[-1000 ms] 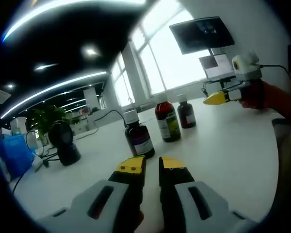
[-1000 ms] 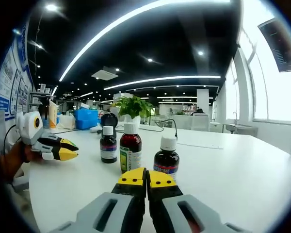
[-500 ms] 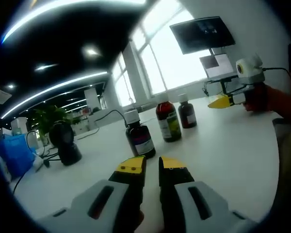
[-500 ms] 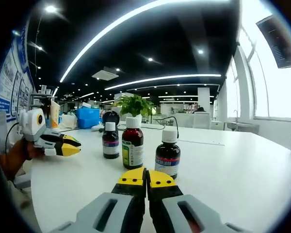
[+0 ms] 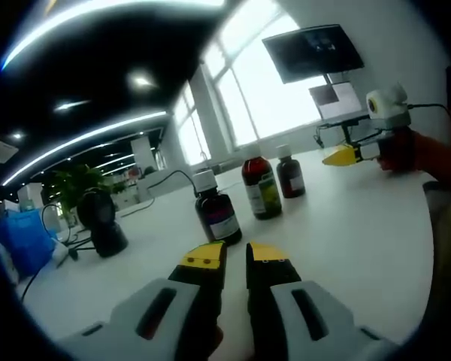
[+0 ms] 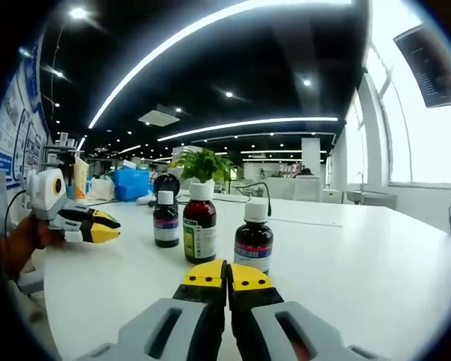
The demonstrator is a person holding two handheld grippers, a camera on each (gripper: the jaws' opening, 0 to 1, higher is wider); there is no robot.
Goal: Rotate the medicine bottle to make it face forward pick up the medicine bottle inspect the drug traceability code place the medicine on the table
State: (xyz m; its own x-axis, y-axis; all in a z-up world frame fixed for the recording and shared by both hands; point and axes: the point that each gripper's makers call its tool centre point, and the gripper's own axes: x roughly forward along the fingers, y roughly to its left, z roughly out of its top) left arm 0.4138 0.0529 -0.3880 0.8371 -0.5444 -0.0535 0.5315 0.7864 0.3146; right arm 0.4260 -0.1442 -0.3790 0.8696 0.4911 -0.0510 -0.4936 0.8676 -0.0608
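left gripper: jaws nearly together with a narrow gap, yellow tips, pointing forward, holding nothing
left gripper in right gripper view: at the left edge, yellow tips together, pointing right
left hand: wrapped round the left gripper's handle
right gripper: jaws closed, tips touching, empty
right gripper in left gripper view: upper right, yellow tips together, pointing left
right hand: gripping its handle

The smooth white bench carries three brown glass medicine bottles with white caps in a loose row, upright, plus a black rounded device (cabled) farther off.
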